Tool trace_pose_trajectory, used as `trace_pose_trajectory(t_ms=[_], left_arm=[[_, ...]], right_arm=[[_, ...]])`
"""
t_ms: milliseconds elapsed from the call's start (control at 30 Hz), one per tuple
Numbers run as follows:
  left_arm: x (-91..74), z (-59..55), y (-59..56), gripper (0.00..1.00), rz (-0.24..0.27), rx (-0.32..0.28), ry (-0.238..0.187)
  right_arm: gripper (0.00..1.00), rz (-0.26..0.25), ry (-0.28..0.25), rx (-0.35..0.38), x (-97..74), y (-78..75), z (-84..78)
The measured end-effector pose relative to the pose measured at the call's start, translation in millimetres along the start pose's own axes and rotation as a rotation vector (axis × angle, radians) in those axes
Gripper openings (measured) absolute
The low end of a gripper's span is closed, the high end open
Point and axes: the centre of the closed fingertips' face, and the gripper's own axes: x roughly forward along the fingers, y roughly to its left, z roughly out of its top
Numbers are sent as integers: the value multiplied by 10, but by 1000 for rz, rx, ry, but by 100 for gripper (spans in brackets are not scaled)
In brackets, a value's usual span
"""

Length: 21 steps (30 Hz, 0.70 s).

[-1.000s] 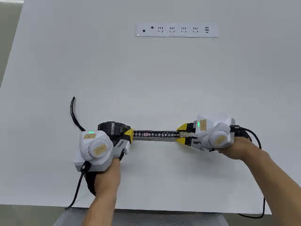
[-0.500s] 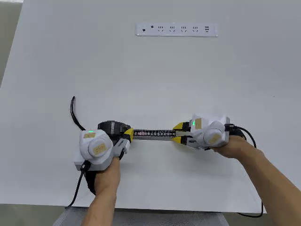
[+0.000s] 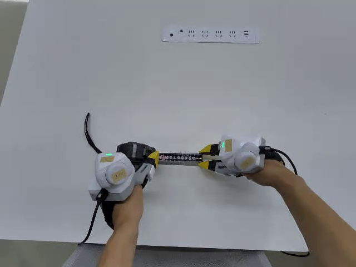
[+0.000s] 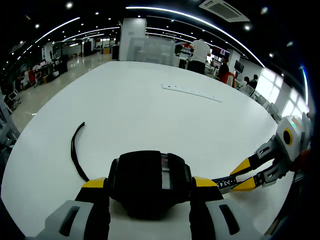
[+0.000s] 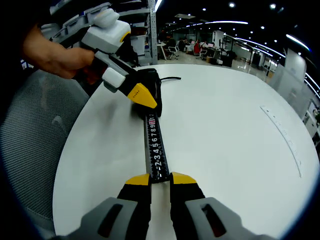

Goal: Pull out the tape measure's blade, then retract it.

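One black rounded tape measure case (image 4: 150,177) lies near the front edge of the white workbench (image 3: 167,94). My yellow-tipped left gripper (image 3: 149,163) clamps the case from both sides. My right gripper (image 5: 160,179) pinches the end of its single dark numbered blade (image 5: 155,145), drawn out between the two. One thin black cord (image 3: 88,133) curls beside the case, and one white power strip (image 3: 211,34) lies far off.

Black tape measure case (image 4: 150,175); its blade (image 5: 155,145) black with white numerals — some red. White left gripper (image 3: 149,163) and right gripper (image 3: 204,158), yellow-tipped. White table (image 3: 167,89), white power strip (image 3: 210,34).
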Motion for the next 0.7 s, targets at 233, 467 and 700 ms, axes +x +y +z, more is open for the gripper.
trace_pose_trajectory(t_ms=[233,467,700], left_arm=[[0,-3,-1,61,-2,1,2],[3,-3,5,61,-4,-1,1],[6,-3,5,61,-6,-3,1]], right_arm=[[12,6,-13,9,65,26,70],[12,13,-24,14,159,49,147],[12,16,-32,19,222,67,212]])
